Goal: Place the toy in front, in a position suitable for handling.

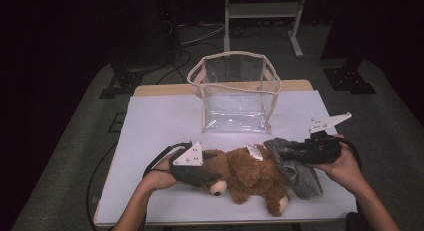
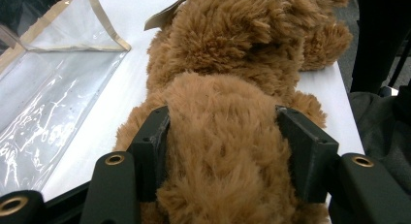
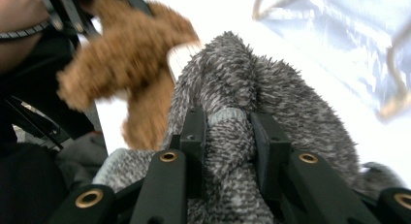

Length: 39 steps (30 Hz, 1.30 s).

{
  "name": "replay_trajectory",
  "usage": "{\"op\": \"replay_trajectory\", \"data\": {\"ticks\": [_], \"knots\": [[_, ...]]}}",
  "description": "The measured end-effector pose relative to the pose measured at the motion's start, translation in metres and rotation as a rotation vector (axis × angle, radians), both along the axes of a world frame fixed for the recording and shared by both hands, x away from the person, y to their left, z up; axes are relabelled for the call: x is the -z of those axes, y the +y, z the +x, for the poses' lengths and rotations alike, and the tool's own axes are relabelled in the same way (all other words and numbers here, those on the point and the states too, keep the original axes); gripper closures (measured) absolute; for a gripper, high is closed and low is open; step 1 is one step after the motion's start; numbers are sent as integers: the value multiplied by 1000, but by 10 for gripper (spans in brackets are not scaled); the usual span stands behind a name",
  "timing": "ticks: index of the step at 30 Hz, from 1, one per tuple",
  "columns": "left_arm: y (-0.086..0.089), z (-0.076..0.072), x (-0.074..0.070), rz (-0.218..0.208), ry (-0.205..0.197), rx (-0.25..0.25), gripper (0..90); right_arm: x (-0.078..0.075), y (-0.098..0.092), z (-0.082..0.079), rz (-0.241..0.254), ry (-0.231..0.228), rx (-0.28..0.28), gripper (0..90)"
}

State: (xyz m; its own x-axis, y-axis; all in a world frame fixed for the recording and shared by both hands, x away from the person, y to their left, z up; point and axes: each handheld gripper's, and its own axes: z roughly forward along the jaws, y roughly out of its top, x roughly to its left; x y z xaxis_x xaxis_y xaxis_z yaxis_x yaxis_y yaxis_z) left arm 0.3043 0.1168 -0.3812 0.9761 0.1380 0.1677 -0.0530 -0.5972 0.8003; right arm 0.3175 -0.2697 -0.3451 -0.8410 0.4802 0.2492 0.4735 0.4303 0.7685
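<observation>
My left gripper [image 1: 200, 172] clamps the teddy bear [image 1: 247, 176] at the near bench [image 1: 150, 126] edge; my right gripper [image 1: 285, 153] pinches the grey sock [image 1: 300, 171]. The clear bag [image 1: 234, 93] stands far of both, nearer the right gripper.

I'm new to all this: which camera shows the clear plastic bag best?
The high view: the clear bag stands whole and upright behind the teddy bear. The two gripper views catch just parts of it at their edges.

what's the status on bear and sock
Left gripper shut on bear. Right gripper shut on sock. Bag open behind, path clear.
</observation>
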Motion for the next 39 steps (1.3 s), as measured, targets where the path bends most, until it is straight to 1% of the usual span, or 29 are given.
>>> {"op": "replay_trajectory", "data": {"ticks": [2, 4, 6, 7, 8, 9, 11, 12, 14, 15, 16, 17, 18, 19, 21, 22, 24, 25, 26, 27, 28, 30, 33, 35, 36, 39], "knots": [[0, 0, 0, 3, -2, 1, 418, -7, 11, 5, 5, -25, -22, 694], [-1, 0, -1, 9, -7, 4, 418, -14, 28, 14, 17, -41, -56, 694], [-1, -1, -1, 10, -12, 4, 418, -16, 44, 22, 22, -44, -83, 693], [-1, -1, -1, 10, -12, 4, 417, -15, 55, 27, 22, -47, -100, 693], [0, -1, -1, 13, -15, 7, 418, -15, 62, 30, 22, -46, -112, 693], [0, -1, -1, 13, -16, 8, 417, -11, 74, 35, 16, -47, -132, 693], [0, -1, 0, 10, -16, 8, 416, -6, 84, 39, 11, -35, -148, 692], [0, -1, 0, 9, -15, 7, 412, 0, 90, 40, -7, -25, -162, 692], [1, -1, 0, 9, -7, 6, 387, 11, 97, 38, -43, -19, -174, 693], [1, -1, -1, 9, -3, 7, 373, 15, 97, 36, -43, -15, -174, 695], [2, 0, -1, 6, -1, 10, 360, 19, 94, 32, -27, -5, -164, 697], [2, 0, -2, 1, 4, 11, 343, 20, 92, 30, -21, -6, -159, 699], [2, 0, -4, 5, 11, 5, 303, 23, 89, 26, -16, -13, -156, 702], [3, -1, -5, 9, 12, -1, 263, 25, 84, 21, -2, -8, -150, 704], [6, -2, -8, 10, 11, -11, 220, 30, 77, 14, 20, -6, -139, 707], [9, -2, -9, 6, 23, -22, 196, 30, 74, 11, 29, -8, -135, 708], [15, -1, -10, 11, 48, -35, 182, 33, 66, 3, 45, -14, -125, 708], [18, 0, -8, 11, 72, -49, 183, 33, 64, 1, 48, -16, -120, 708], [20, 1, -7, 14, 87, -52, 190, 34, 60, -3, 53, -16, -115, 708], [22, 2, -4, 9, 94, -51, 223, 34, 58, -4, 56, -15, -111, 708], [23, 2, -1, 2, 95, -49, 262, 34, 55, -6, 59, -9, -111, 708], [23, 3, 4, -12, 81, -41, 347, 33, 52, -8, 59, 9, -117, 707], [22, 4, 6, -15, 56, -39, 404, 18, 46, -6, 34, 10, -137, 706], [19, 3, 7, -26, 45, -25, 421, 3, 42, -3, 20, -9, -143, 705], [18, 3, 8, -28, 41, -20, 423, -7, 41, 1, 23, -20, -145, 705], [13, 2, 8, -24, 22, -2, 429, -29, 44, 13, 27, -44, -160, 704]]}}
